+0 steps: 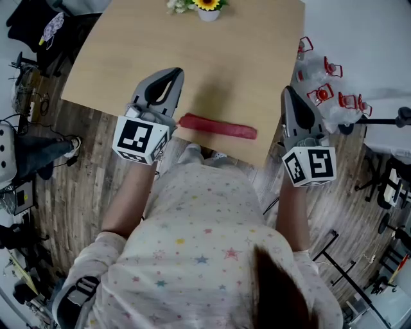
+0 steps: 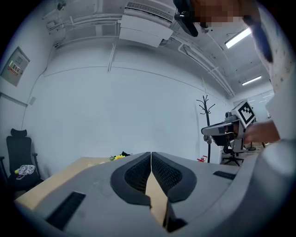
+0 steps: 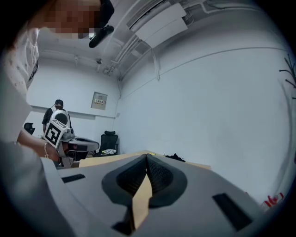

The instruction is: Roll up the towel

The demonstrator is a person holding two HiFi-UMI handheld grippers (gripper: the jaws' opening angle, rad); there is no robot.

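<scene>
Left gripper (image 1: 168, 76) and right gripper (image 1: 288, 93): both clenched tight, nothing between the jaws.
Rolled red towel (image 1: 217, 126) at the near edge of the table (image 1: 192, 45), long axis left to right, right end slightly nearer, between the two grippers.

Bare tabletop (image 1: 212, 71) beyond rolled towel (image 1: 217, 126), flower pot (image 1: 207, 8) at far edge

place: lab workroom | cues: office chair (image 2: 18, 155), coat stand (image 2: 205, 121), bare white wall (image 2: 115, 106)
</scene>
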